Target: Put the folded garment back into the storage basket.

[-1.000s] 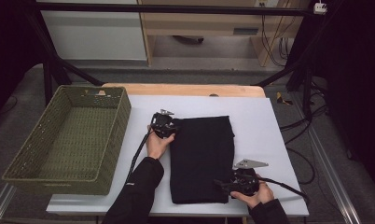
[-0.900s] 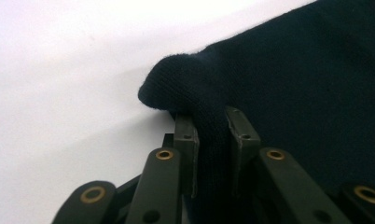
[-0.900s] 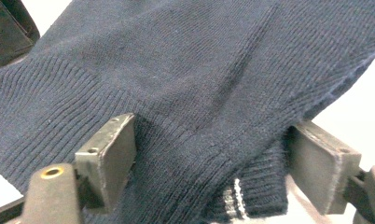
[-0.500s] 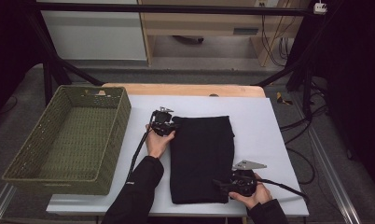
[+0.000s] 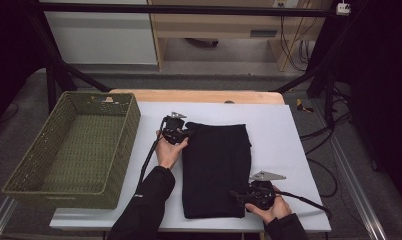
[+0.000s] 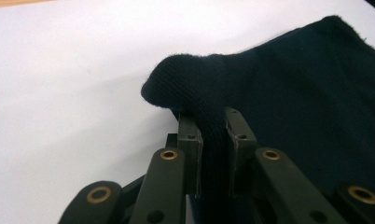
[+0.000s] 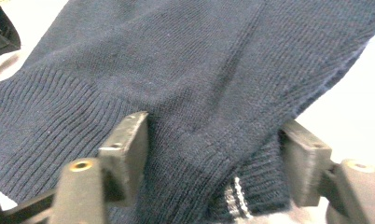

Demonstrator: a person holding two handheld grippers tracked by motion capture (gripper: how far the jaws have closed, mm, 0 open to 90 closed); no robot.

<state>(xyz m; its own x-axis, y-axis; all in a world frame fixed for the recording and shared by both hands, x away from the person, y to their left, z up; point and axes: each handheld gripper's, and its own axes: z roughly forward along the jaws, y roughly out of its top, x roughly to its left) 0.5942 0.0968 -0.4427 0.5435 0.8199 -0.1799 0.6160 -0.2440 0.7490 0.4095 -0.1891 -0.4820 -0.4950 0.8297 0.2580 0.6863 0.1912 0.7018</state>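
A dark navy knit garment (image 5: pixel 216 165) lies folded flat on the white table top (image 5: pixel 289 130). My left gripper (image 5: pixel 186 132) is at its far left corner and is shut on it. In the left gripper view the pads (image 6: pixel 191 140) pinch a raised fold of the garment (image 6: pixel 293 93). My right gripper (image 5: pixel 237 195) is at the near right edge, by the ribbed hem. Its jaws have just been closing. In the right gripper view they still stand wide, with bunched fabric (image 7: pixel 199 84) between the pads (image 7: pixel 129 140).
A green woven basket (image 5: pixel 131 125) stands at the table's left side, with nothing in it. A wooden strip (image 5: pixel 199 96) runs along the far edge. Black frame bars and cables stand beyond the table on the right.
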